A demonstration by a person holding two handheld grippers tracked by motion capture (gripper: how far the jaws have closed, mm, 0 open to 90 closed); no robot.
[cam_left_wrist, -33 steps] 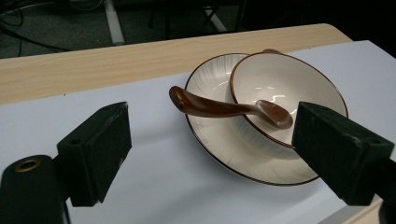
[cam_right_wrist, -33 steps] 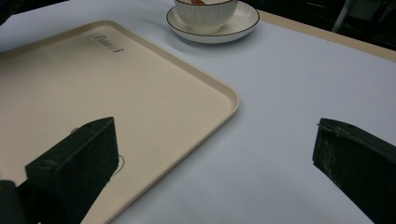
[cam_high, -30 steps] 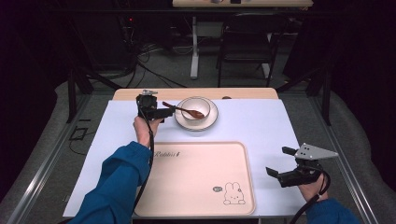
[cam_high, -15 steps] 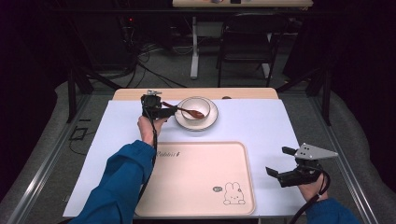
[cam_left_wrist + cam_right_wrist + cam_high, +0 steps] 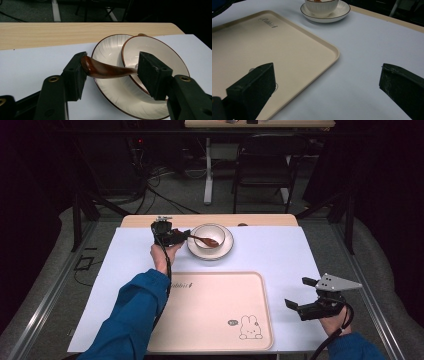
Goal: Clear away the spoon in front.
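Observation:
A white bowl [image 5: 210, 235] stands on a white saucer [image 5: 226, 249] at the far middle of the table. A brown spoon [image 5: 205, 240] rests in the bowl with its handle sticking out to the left. My left gripper [image 5: 181, 236] is open at that handle. In the left gripper view the spoon handle [image 5: 105, 70] lies between the two jaws, its tip against the left pad [image 5: 77, 75]. The bowl [image 5: 155, 50] and saucer [image 5: 110, 50] lie just beyond. My right gripper [image 5: 299, 293] is open and holds nothing near the front right of the table.
A beige tray [image 5: 210, 312] with a rabbit print [image 5: 247, 327] lies at the front middle, its corner [image 5: 332, 50] just left of my right gripper [image 5: 327, 85]. White paper [image 5: 270, 250] covers the table. A strip of wooden tabletop [image 5: 50, 32] runs behind the saucer.
My left gripper has slid right toward the bowl, bringing the spoon handle between its jaws. The right gripper has stayed still.

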